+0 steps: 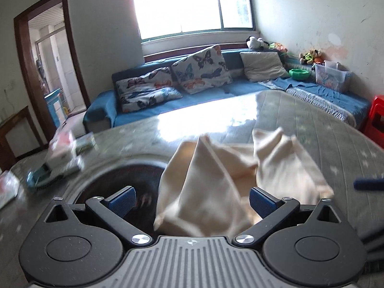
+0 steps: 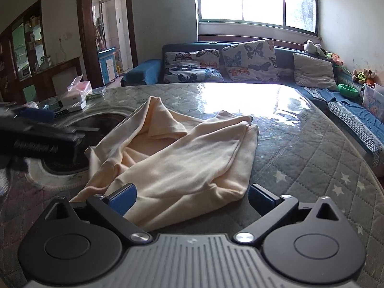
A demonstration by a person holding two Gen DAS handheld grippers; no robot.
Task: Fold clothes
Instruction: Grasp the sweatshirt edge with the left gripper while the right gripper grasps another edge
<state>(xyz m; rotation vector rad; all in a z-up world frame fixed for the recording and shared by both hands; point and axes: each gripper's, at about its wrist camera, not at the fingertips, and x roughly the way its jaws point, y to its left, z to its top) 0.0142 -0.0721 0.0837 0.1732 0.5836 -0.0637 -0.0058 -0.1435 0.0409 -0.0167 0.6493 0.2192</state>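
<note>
Cream garment (image 2: 172, 158) lies crumpled on the worktop (image 2: 312, 148), a round surface under a grey quilted cover with white stars. It sits toward the near edge, partly folded over itself, with one sleeve or corner standing up in a peak on its far left side. Its left part overhangs a dark round recess (image 2: 79, 144) sunk into the worktop centre; its right part rests on the quilted cover.

Left gripper (image 1: 192, 202): jaws spread wide, blue pads apart, nothing clamped. In the left wrist view the garment (image 1: 216, 180) lies between and beyond the pads; the picture is blurred, and contact between cloth and pads cannot be determined.

Right gripper (image 2: 192, 200): jaws likewise wide apart, nothing clamped. The near hem of the garment lies between the two blue pads; the left pad overlaps the cloth in the picture, but contact cannot be confirmed.

Far left edge of the worktop: white boxes (image 2: 74, 98) and small clutter, well apart from the garment. Beyond the far edge: a blue sofa (image 2: 144, 72) carrying butterfly-print cushions (image 2: 249, 60) and a grey cushion (image 2: 312, 70), under a bright window (image 2: 256, 0). Glare falls on the far side of the worktop
</note>
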